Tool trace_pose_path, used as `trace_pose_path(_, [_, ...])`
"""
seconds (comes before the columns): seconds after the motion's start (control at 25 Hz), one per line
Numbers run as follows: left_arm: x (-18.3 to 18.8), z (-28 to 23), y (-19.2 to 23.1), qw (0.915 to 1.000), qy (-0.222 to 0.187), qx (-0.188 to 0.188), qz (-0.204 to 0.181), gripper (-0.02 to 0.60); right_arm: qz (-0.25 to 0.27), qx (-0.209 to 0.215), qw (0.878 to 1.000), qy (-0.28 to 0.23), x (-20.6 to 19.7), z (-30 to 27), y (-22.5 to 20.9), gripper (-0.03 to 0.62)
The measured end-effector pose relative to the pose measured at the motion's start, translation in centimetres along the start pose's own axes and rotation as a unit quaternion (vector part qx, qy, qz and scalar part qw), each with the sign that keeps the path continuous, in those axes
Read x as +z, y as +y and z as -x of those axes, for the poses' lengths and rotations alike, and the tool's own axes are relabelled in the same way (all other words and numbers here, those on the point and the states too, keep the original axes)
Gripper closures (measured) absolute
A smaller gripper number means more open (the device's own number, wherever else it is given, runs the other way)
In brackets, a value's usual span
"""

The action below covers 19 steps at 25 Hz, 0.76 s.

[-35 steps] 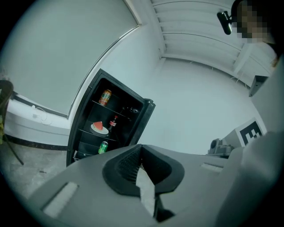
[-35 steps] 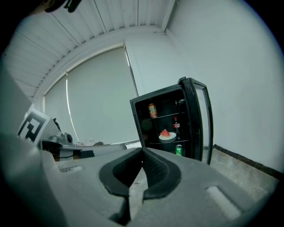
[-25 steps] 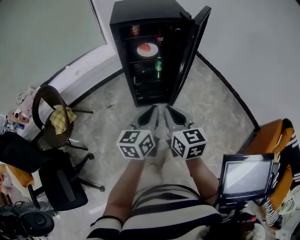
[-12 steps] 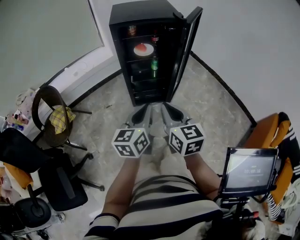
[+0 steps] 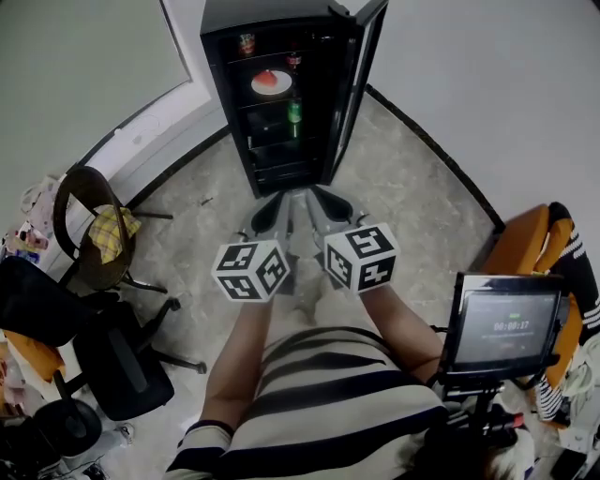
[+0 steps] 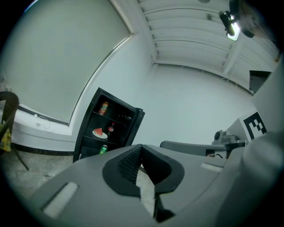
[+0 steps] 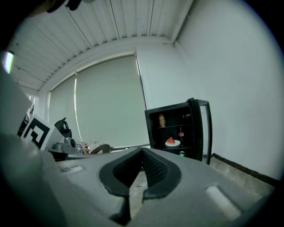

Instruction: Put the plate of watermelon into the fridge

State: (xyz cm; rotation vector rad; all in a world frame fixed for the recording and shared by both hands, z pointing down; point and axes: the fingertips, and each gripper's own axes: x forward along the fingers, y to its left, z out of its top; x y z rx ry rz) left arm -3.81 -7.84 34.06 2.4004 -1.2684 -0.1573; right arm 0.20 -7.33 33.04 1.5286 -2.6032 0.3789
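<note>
Holds nothing in left gripper [image 5: 267, 212] or right gripper [image 5: 328, 202], jaws closed on both; faces open fridge [image 5: 272, 19], plate of watermelon [image 5: 271, 82] on shelf.

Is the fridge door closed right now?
No, the fridge door stands swung open to the side, so the plate of watermelon on a shelf inside is in plain sight.

Striped black-and-cream top [image 5: 319, 394]; left gripper [image 5: 274, 208], right gripper [image 5: 323, 199]: grey bodies, black fingers [image 6: 126, 166], white marker cubes [image 5: 249, 270].
</note>
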Motion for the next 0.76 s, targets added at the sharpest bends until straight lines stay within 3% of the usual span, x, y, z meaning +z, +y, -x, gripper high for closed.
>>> trace_pose_path(0.76, [-0.1,-0.4,1.4,0.9998,0.005,0.014,0.01,0.583,-0.005,-0.003,1.0,0.012,-0.5,-1.3,-0.3,0.595])
